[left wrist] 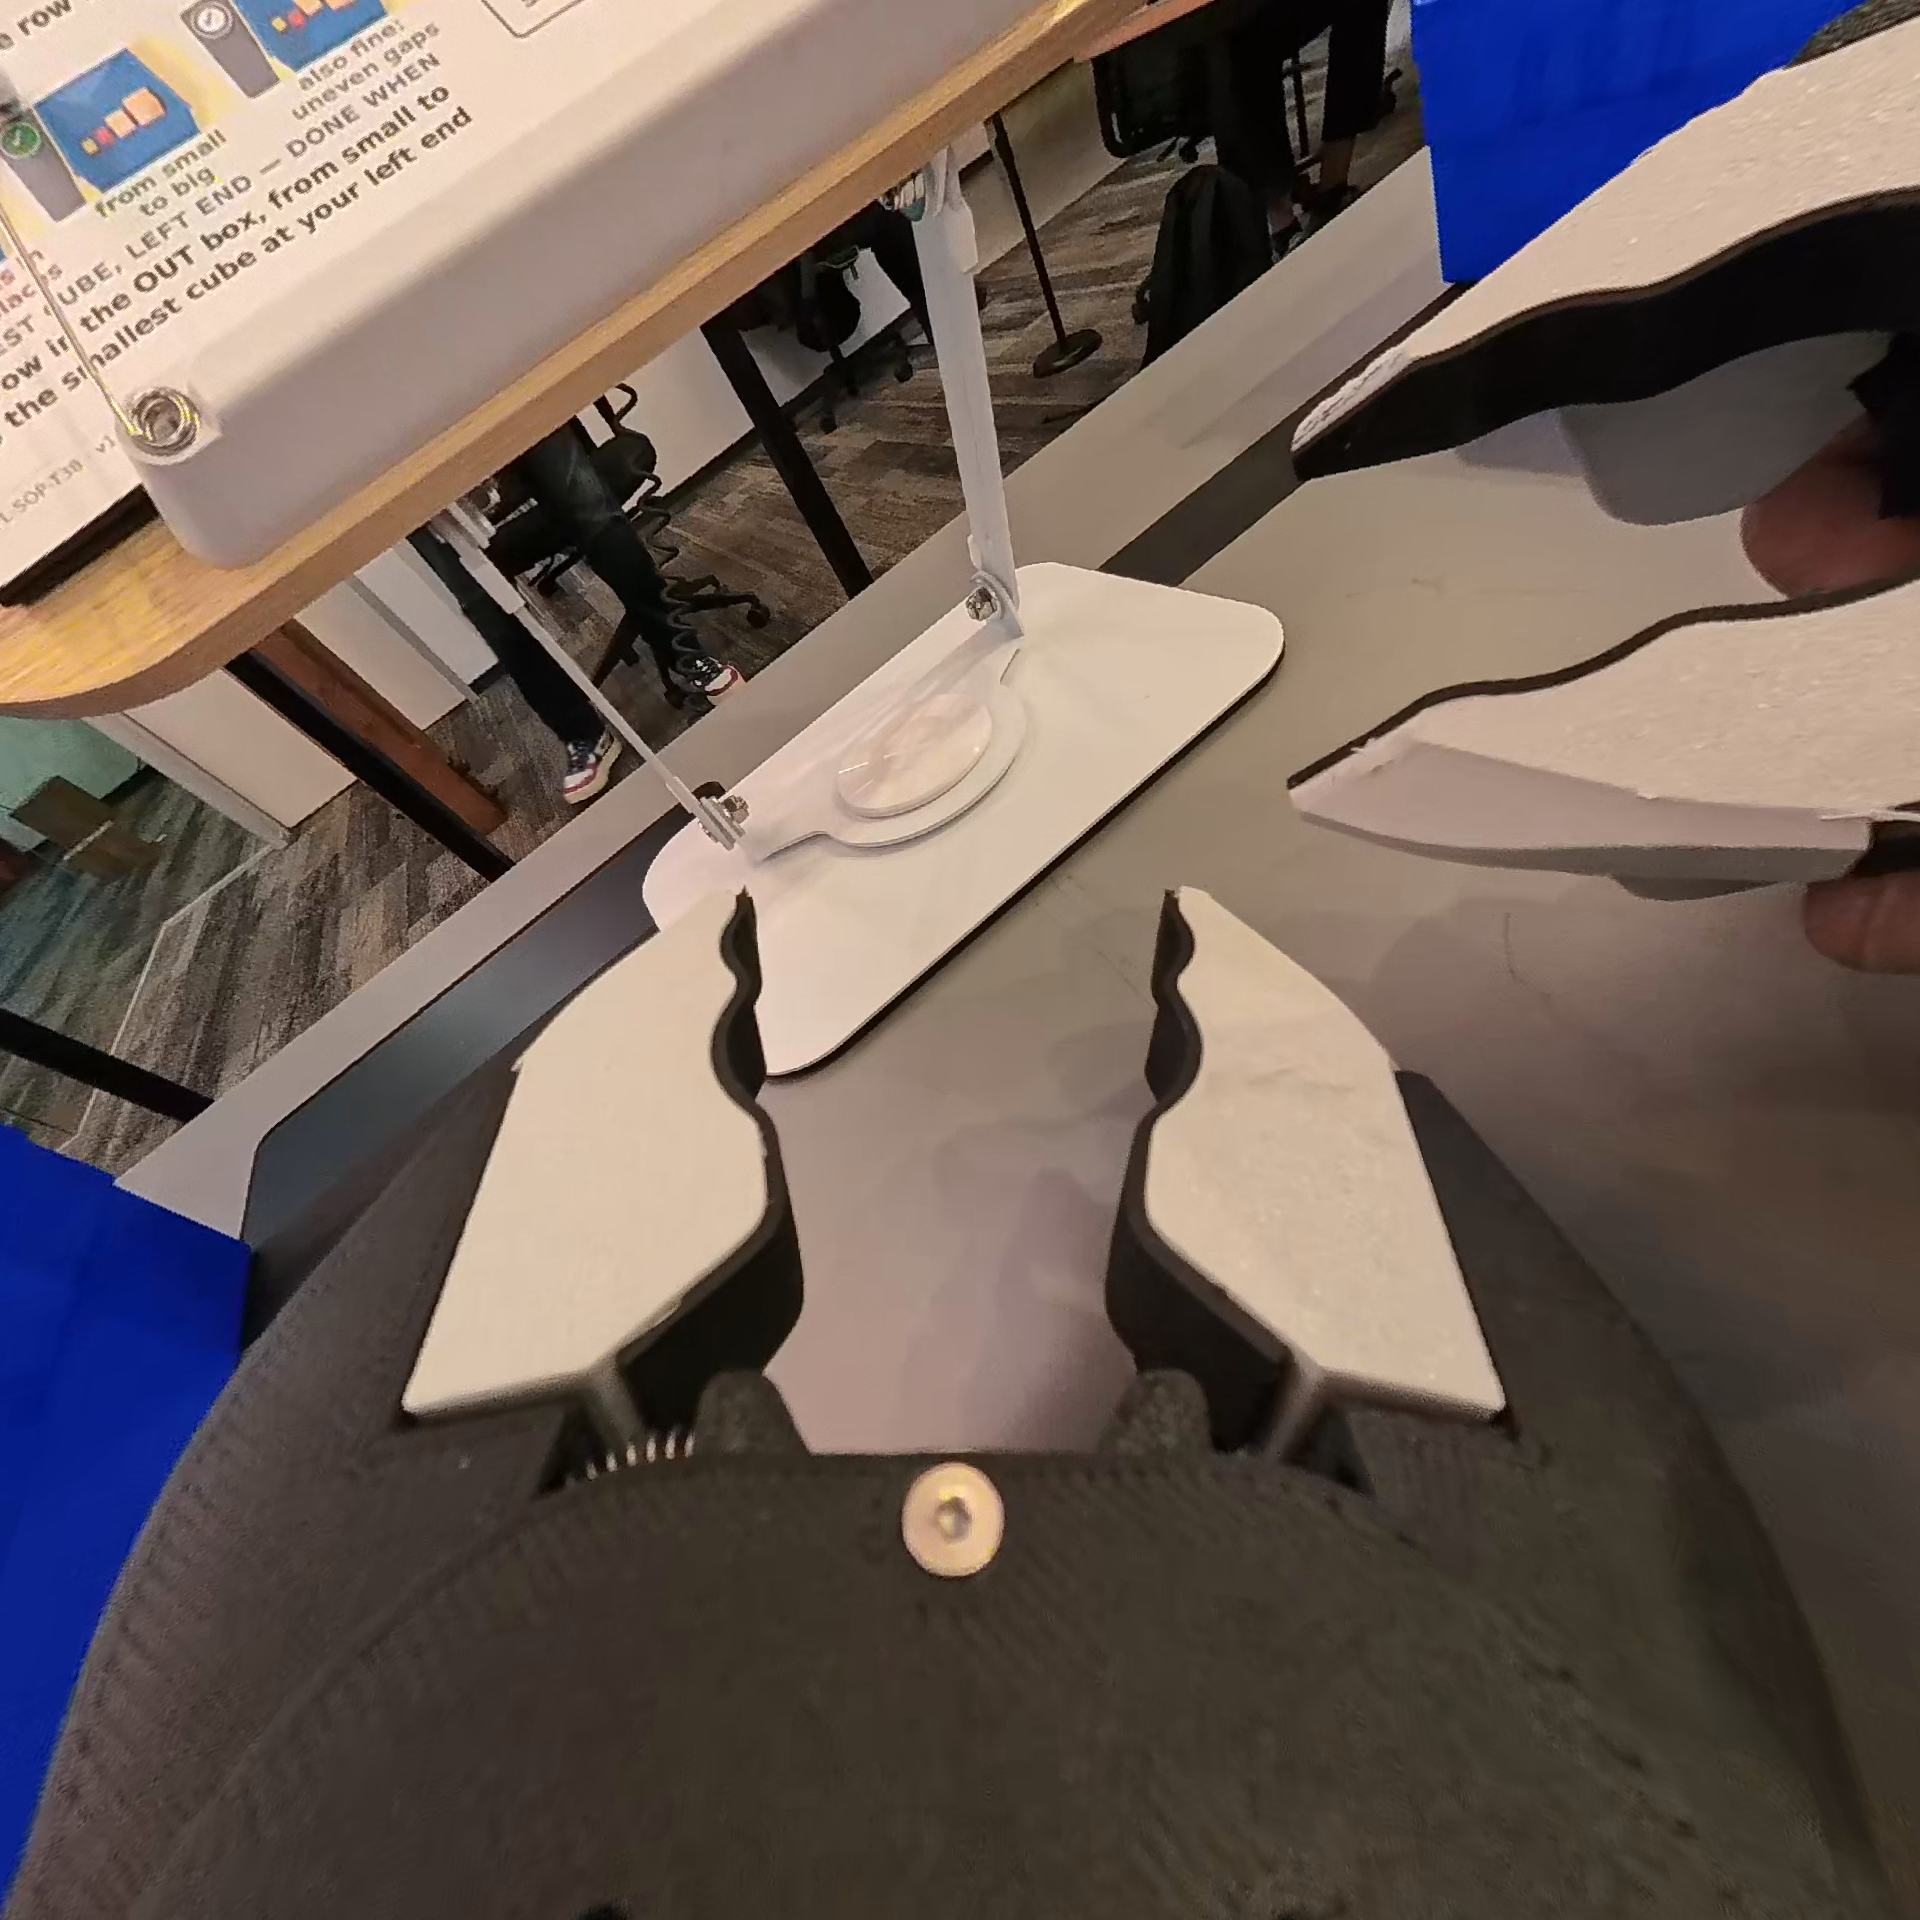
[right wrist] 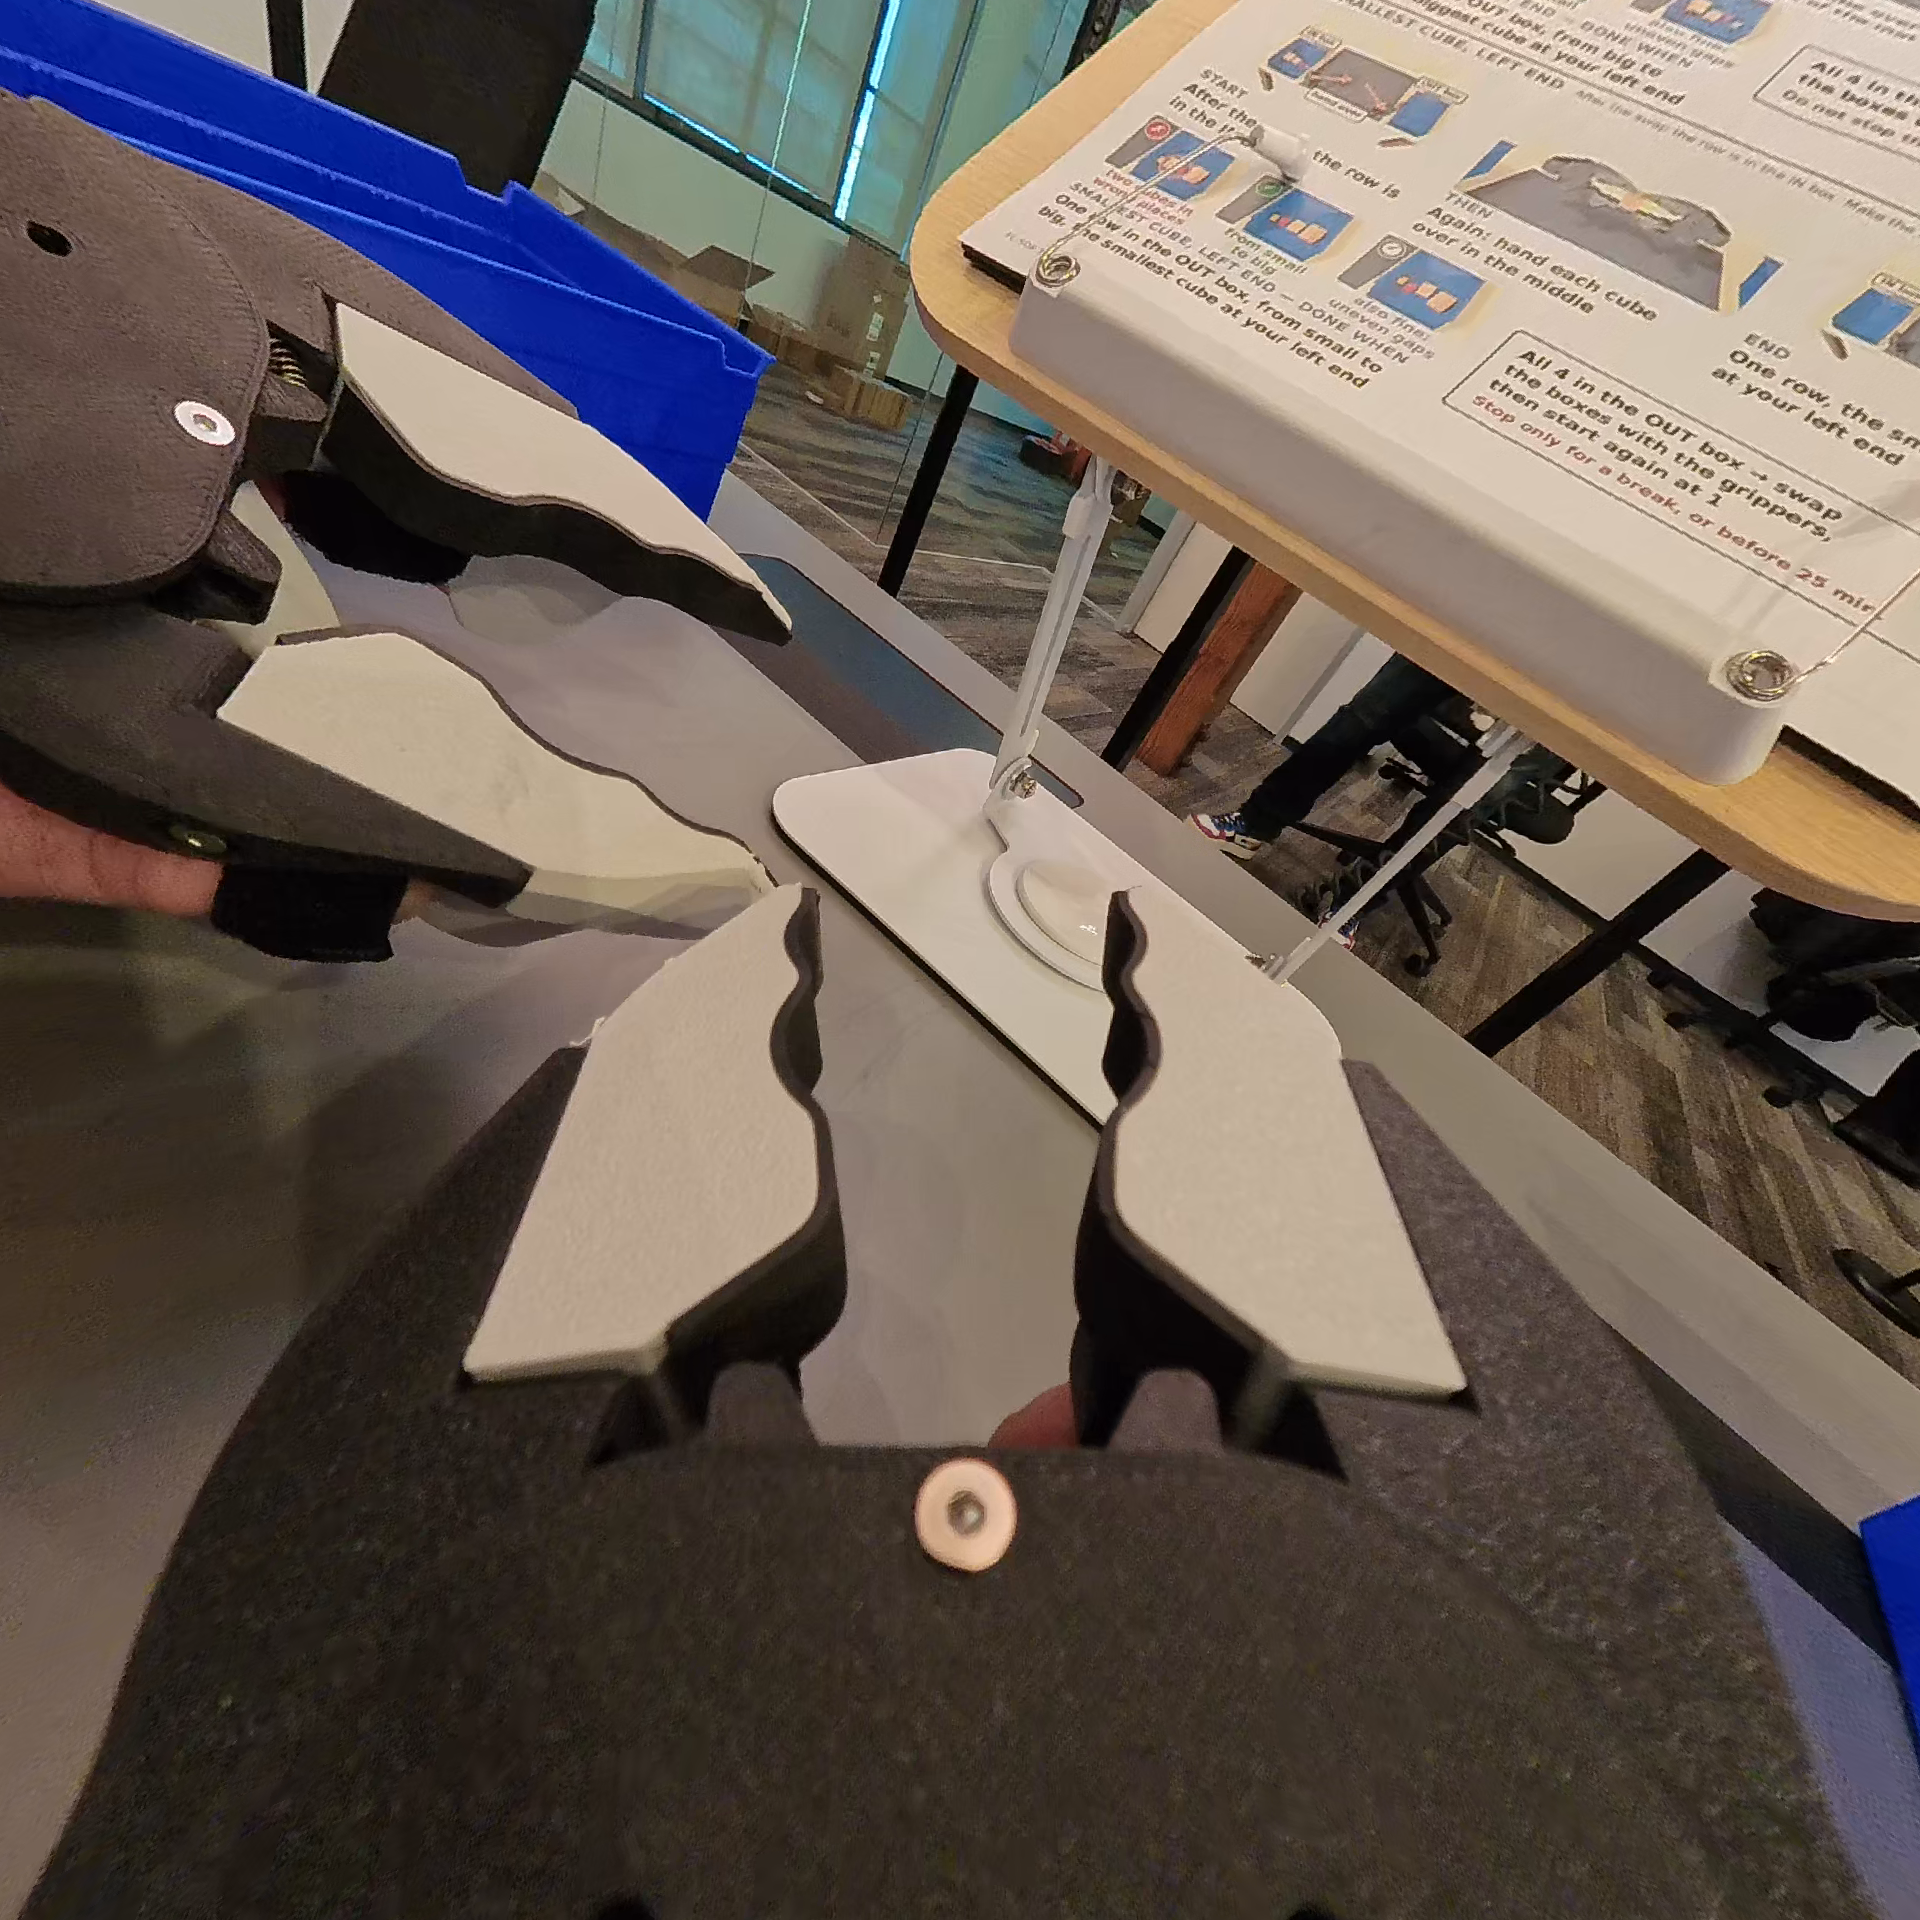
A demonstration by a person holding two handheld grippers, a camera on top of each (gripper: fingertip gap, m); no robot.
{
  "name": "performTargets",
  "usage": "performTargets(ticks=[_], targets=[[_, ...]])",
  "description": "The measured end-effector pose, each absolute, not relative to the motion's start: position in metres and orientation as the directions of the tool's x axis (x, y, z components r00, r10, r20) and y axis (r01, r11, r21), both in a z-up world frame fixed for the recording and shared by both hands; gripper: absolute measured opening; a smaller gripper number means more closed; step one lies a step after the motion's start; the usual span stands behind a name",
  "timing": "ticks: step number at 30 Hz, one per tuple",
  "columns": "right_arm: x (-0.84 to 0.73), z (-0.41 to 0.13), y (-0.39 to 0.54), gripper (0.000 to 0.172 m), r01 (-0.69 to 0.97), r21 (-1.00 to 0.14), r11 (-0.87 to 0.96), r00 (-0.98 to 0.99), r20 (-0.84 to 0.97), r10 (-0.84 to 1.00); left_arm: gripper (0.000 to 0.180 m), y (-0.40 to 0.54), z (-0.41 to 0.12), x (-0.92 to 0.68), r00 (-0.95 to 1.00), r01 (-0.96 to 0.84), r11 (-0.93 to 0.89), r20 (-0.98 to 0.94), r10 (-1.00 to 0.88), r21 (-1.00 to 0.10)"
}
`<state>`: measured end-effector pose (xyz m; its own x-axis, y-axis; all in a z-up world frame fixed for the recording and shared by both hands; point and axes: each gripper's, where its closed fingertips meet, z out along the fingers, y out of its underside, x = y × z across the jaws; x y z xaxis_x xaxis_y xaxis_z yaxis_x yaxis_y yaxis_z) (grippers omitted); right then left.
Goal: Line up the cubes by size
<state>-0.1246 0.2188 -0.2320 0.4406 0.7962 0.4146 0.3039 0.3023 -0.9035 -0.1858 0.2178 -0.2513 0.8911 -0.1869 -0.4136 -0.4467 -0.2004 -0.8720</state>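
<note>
No cube shows in either view. My left gripper [left wrist: 961, 909] is open with nothing between its fingers, held over the grey table [left wrist: 1455, 1091] just short of a white stand base [left wrist: 966, 821]. My right gripper [right wrist: 961, 904] is open with nothing between its fingers, over the same table [right wrist: 260, 1091] before the white base [right wrist: 914, 842]. In the left wrist view the right gripper [left wrist: 1299, 613] reaches in from the right edge, open and bare. In the right wrist view the left gripper [right wrist: 774, 748] reaches in from the left, open and bare, its tip close to my right gripper's left finger.
A white stand holds an instruction board [right wrist: 1507, 312] on a wooden panel above the table's far edge; it also shows in the left wrist view [left wrist: 312, 260]. Blue bins stand at the left [right wrist: 468, 260] and at the right [left wrist: 1610, 135]. Beyond the table are chairs and a seated person's legs [left wrist: 592, 623].
</note>
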Motion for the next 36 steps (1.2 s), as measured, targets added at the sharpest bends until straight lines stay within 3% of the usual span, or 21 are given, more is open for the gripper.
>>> performTargets(ticks=[30, 36], targets=[[-0.095, -0.229, 0.222, 0.053, 0.325, -0.901, 0.288, 0.521, 0.425, 0.74, 0.073, 0.18, -0.247, -0.244, 0.901, -0.399, -0.305, -0.431, 0.043, -0.865], [-0.054, -0.226, 0.197, 0.055, 0.331, -0.892, 0.307, 0.521, 0.444, 0.729, 0.061, 0.123, -0.194, -0.263, 0.85, -0.461, -0.157, -0.485, 0.204, -0.874]])
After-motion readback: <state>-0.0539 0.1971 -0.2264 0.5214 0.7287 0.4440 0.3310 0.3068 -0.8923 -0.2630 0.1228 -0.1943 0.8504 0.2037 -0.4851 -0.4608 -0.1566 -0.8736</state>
